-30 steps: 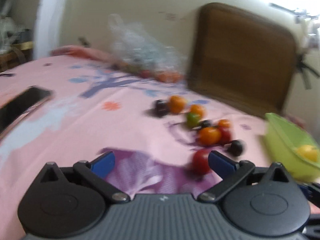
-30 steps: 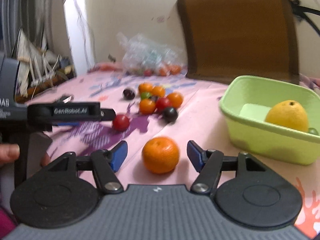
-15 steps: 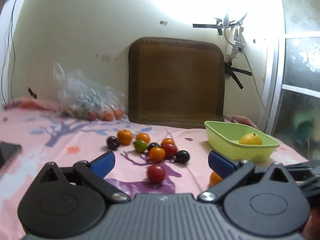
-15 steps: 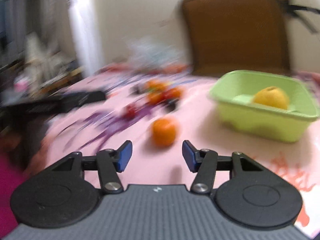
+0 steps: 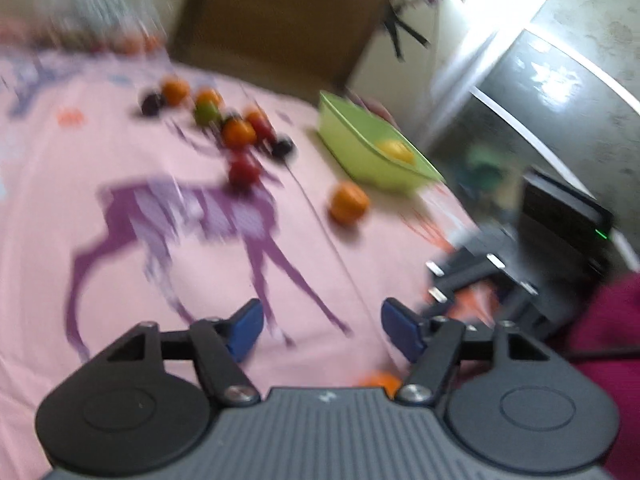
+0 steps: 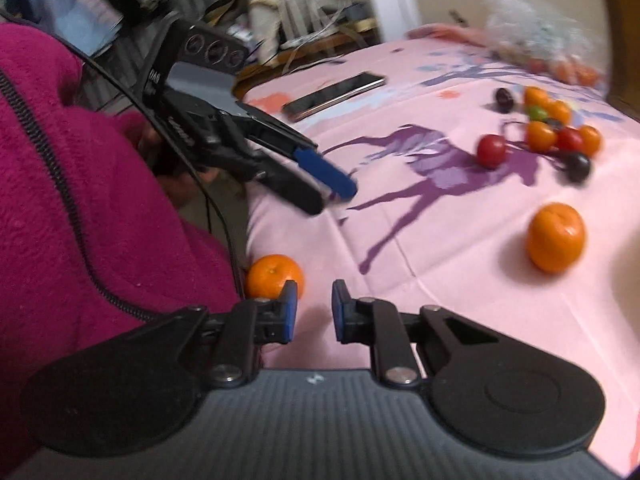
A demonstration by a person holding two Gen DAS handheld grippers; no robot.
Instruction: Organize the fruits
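L gripper [image 5: 322,330]: fingers spread, nothing between them, over the pink table [image 5: 100,264]. Small fruits [image 5: 240,136] sit clustered mid-table, unsorted: orange, red, green, dark ones. Loose orange [image 5: 348,203] lies just beside green tub [image 5: 360,148]; tub has one yellow fruit [image 5: 394,150] in it. R gripper [image 6: 314,312]: fingers nearly together, narrow gap, empty. Second orange [image 6: 274,276] at near table edge, just left of my R fingers. Est. progress: one in tub, the rest left, so barely begun.
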